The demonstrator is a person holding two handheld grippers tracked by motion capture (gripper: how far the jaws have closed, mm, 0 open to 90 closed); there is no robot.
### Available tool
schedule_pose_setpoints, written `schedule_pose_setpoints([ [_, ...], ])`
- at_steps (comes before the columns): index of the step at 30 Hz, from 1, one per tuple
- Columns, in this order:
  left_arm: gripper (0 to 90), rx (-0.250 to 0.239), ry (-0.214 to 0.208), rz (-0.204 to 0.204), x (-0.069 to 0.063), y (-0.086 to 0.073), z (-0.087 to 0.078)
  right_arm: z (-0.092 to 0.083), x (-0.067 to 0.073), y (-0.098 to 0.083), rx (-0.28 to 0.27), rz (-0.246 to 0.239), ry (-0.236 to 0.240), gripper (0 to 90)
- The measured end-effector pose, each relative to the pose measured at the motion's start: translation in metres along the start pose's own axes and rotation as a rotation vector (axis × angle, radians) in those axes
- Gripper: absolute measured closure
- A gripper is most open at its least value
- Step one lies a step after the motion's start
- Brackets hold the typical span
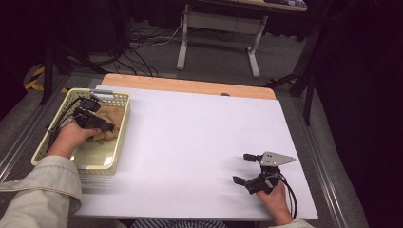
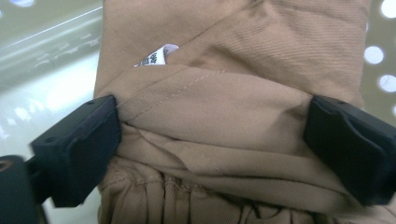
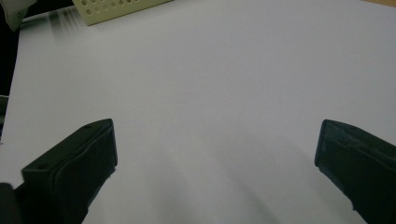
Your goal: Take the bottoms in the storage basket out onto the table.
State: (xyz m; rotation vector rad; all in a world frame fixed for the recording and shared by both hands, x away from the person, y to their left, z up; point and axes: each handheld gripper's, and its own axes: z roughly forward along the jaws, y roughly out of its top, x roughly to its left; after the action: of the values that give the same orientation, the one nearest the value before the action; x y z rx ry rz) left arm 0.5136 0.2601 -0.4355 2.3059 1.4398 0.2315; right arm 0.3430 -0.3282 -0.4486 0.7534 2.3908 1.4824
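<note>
Tan twill cloth, folded and seamed, lies bunched between the left gripper's black jaws in the perforated cream basket at the desk's left edge; whether they clench it is unclear. Right gripper gapes, released.

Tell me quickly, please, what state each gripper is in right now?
Left gripper: jaws wide, astride the folded tan garment in the basket; firm grip cannot be told.
Right gripper: open, empty.
</note>
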Motion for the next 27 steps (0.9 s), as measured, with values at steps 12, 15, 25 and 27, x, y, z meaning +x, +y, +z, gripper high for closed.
schedule_pose_setpoints([
  [12, 42.7, 0.002, -0.004, 0.029, -0.012, 0.001, -0.008, 0.000, 0.000, 0.000, 0.000, 0.007, 0.006, 0.0],
  [15, 55.0, -0.002, -0.013, 0.017, -0.013, 0.001, -0.009, 0.000, 0.000, 0.000, 0.000, 0.008, 0.006, 0.0],
  [25, 71.4, -0.011, 0.001, 0.023, -0.015, 0.002, -0.012, -0.001, 0.000, 0.000, 0.000, 0.009, 0.008, 0.0],
  [27, 71.6, -0.015, 0.009, 0.034, -0.016, 0.002, -0.015, 0.000, 0.000, 0.000, 0.000, 0.009, 0.008, 0.0],
])
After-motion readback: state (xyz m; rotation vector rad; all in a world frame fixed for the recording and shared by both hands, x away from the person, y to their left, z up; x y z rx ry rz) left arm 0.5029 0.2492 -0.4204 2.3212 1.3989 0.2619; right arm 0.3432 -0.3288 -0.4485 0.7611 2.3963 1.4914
